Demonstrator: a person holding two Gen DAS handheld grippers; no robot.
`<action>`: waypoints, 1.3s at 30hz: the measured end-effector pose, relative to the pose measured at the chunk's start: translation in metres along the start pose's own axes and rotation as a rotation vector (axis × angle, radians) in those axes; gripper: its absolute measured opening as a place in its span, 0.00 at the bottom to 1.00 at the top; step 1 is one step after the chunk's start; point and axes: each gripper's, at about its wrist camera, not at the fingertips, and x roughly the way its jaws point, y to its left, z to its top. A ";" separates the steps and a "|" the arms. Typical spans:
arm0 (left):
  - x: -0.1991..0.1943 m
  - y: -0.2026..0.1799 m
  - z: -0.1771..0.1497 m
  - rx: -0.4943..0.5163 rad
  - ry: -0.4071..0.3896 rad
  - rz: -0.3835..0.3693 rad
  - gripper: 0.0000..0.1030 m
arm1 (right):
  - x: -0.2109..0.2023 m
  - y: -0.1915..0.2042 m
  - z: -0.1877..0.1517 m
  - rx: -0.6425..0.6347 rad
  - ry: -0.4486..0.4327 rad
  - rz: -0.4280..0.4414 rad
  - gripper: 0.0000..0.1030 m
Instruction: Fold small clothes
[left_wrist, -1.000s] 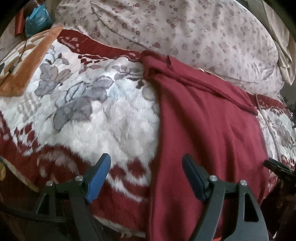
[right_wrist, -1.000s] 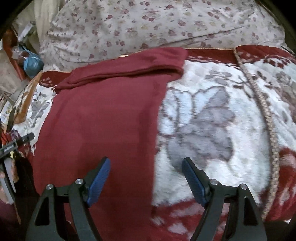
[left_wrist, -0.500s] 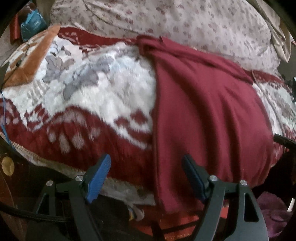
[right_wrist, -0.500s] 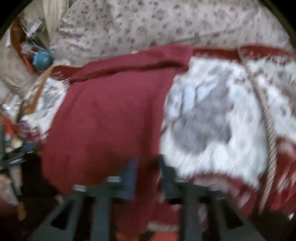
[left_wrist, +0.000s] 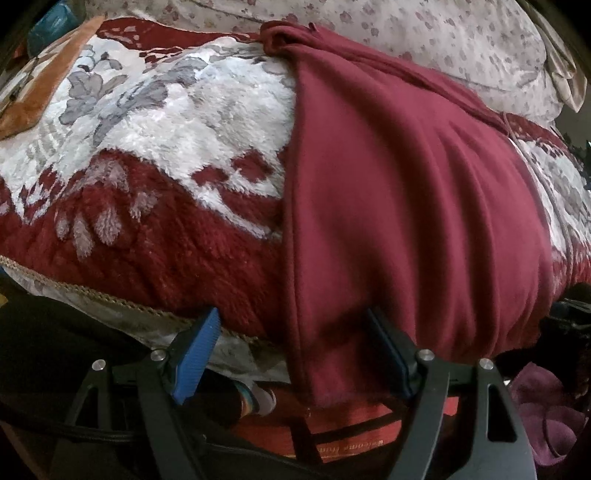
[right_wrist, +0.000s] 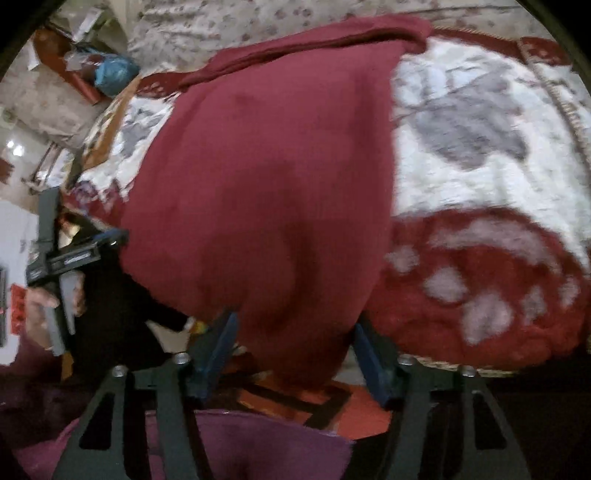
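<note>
Left wrist view: far left, an orange-brown cloth is lying on the plush floral blanket, whose corded hem is hanging over the bed edge. The left gripper is being held at that edge with jaws wide apart, nothing clamped; the lower left corner of the maroon garment is draping down between the blue pads. The garment is being seen spread lengthwise over the blanket, far end bunched against a floral pillow, near end hanging off the bed. A socked foot and an orange mat are showing below the jaws, a purple cloth at lower right. Right wrist view: at far left, the left gripper is being gripped by a hand; a blue bag is sitting in the clutter behind. The maroon garment is filling the centre, its hanging lower right corner sitting between the parted jaws of the right gripper; pad contact cannot be told through blur. Purple cloth is blocking the floor below. The floral blanket is covering the right side.
</note>
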 end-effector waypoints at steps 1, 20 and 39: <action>0.001 0.000 -0.001 0.002 0.011 -0.010 0.74 | 0.003 0.003 -0.001 -0.019 0.017 -0.003 0.57; -0.038 0.007 -0.006 -0.008 -0.002 -0.088 0.06 | -0.018 0.022 0.002 -0.114 -0.001 0.118 0.13; -0.058 -0.010 0.220 -0.093 -0.352 -0.152 0.06 | -0.084 -0.026 0.185 0.052 -0.435 0.142 0.13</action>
